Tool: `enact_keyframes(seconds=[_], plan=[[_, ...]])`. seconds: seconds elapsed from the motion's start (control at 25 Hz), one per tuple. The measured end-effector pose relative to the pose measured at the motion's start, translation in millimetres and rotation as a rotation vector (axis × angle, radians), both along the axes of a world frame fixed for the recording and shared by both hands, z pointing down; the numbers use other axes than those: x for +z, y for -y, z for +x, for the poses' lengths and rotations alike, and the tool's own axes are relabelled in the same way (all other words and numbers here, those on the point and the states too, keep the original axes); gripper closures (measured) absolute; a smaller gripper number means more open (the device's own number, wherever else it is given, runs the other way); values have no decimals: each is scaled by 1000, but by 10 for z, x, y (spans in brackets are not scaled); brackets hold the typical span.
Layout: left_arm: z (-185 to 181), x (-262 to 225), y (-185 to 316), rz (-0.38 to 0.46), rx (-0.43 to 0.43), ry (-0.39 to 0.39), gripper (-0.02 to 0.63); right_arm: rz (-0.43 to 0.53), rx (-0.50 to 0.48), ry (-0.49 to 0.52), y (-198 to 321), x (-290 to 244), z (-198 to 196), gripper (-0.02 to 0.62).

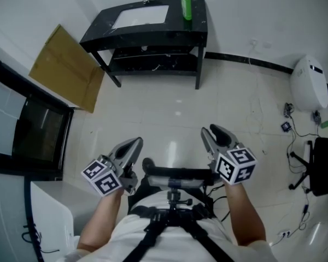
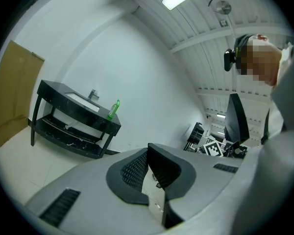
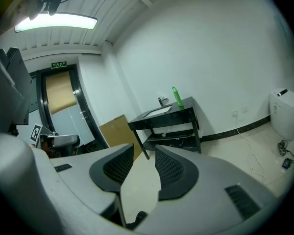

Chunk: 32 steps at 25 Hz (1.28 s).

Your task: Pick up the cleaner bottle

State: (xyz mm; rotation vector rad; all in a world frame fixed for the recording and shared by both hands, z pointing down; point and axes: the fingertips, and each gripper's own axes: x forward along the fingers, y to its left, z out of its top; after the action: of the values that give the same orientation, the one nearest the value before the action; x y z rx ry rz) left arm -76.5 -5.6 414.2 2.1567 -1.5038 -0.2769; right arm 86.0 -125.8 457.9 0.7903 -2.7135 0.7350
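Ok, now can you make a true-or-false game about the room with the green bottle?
1. The green bottle stands on the black washstand. True.
2. The right tongs are holding the bottle. False: they are empty, with the jaws a little apart, and the bottle is far across the floor.
3. A brown cardboard sheet stands left of the washstand in the head view. True.
4. The white toilet is left of the washstand too. False: it is off to the right.
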Motion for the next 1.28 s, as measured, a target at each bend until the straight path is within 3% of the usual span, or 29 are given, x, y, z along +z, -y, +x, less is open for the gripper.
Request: enact_keyframes(seconds=[0.24,0.84,1.28], plan=[[-32,37,170,9,7,-8,612,1,-5,-13,123,37,-49,453],[-530,72,591,19,-14,-29,612,19,-20,-49,569,12,-521,453],[-1204,259,1124,6,60,-83,612,-11,38,-98,919,146,-1118,453]])
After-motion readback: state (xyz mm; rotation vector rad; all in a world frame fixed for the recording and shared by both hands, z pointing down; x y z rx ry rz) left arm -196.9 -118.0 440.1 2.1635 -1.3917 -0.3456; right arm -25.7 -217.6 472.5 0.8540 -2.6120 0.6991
